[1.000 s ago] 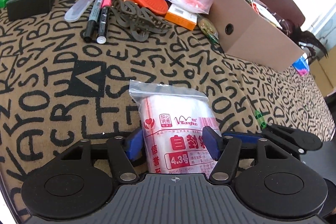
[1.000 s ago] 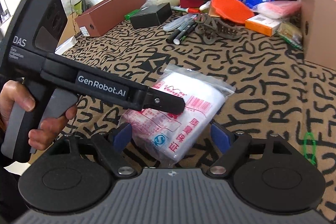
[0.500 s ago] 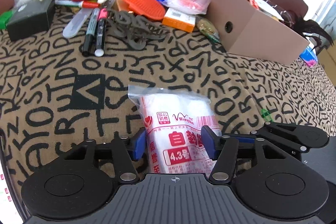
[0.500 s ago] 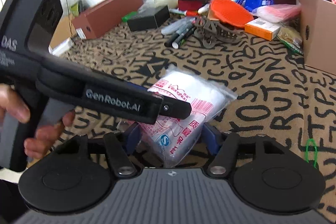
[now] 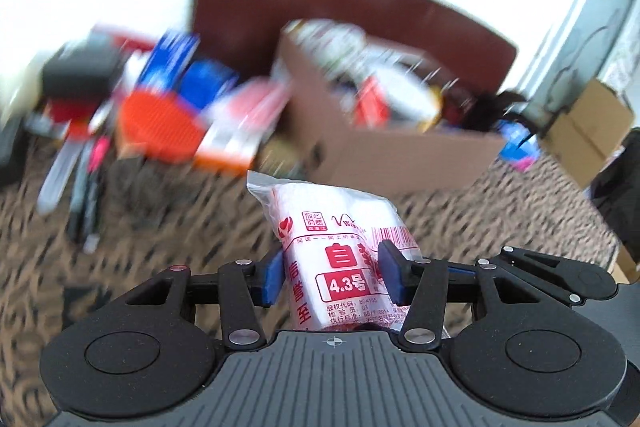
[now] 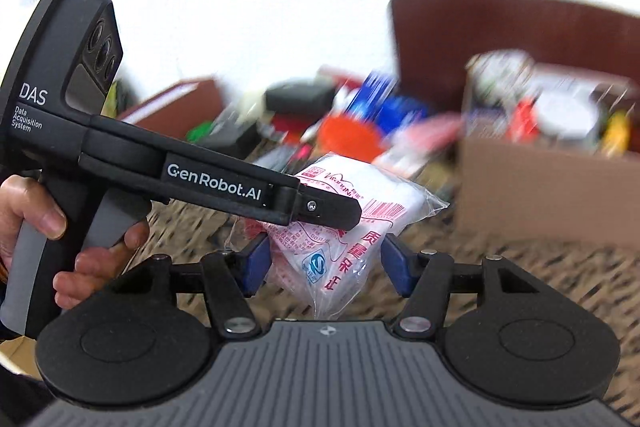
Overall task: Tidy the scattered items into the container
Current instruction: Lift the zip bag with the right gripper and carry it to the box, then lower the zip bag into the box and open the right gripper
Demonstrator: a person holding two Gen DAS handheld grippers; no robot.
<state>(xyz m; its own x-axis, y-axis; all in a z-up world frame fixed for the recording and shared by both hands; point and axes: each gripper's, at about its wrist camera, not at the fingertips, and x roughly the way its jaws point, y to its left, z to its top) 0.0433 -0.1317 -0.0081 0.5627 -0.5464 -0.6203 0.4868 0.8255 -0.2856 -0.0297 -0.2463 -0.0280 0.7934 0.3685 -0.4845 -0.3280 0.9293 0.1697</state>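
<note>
Clamping my left gripper (image 5: pixel 331 274) on the bag pack (image 5: pixel 340 227), I hold it off the cloth, short of the cardboard box (image 5: pixel 400 155) so it clears the wall. My right gripper (image 6: pixel 326 263) brackets it too; grip unclear.

- The packet of bags (image 5: pixel 340 227) between the left gripper's (image 5: pixel 332 273) fingers is clear, glossy plastic film, crinkled, with red print.
- The finger pads (image 5: pixel 390 273) are smooth blue plastic or rubber; the arms behind them are matt black plastic with bright metal rivets.
- The right gripper (image 6: pixel 324 267) has the same matt black build, with a ribbed grey body.
- The box (image 5: pixel 396 155) beyond the fingers is plain brown cardboard, matt.
- The cloth (image 5: pixel 160 227) below the fingers looks woven and rough, tan with black marks, though blurred.
- The orange thing (image 5: pixel 160 127) left of the box looks like ribbed plastic.
</note>
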